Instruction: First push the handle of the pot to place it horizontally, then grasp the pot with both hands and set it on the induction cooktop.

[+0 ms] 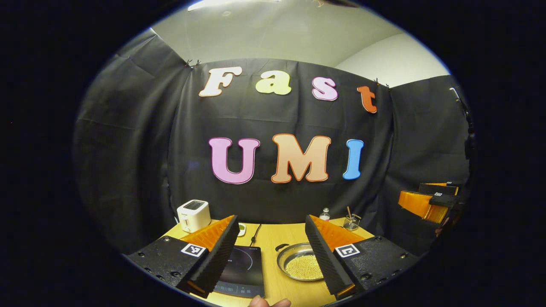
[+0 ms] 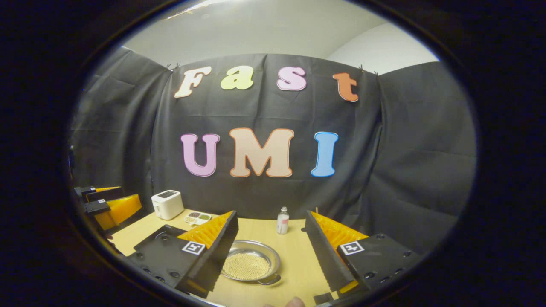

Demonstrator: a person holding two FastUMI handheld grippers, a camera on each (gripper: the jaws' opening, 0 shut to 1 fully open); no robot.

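Both claws, left (image 1: 271, 251) and right (image 2: 269, 249), hang wide open above the table (image 2: 294, 256). The pot (image 1: 298, 266) sits beside the cooktop (image 1: 243, 270); looks stiff, slick metal full of loose beads, so I'd grab opposite rims.

A white toaster (image 1: 193, 215) stands at the far left of the wooden table (image 2: 294, 256), against the booth wall. A small divided dish (image 2: 197, 218) with green and dark contents lies just beside it. A clear bottle (image 2: 282, 220) with a white cap stands upright near the far edge. A glass holder (image 1: 352, 221) with sticks sits at the far right.
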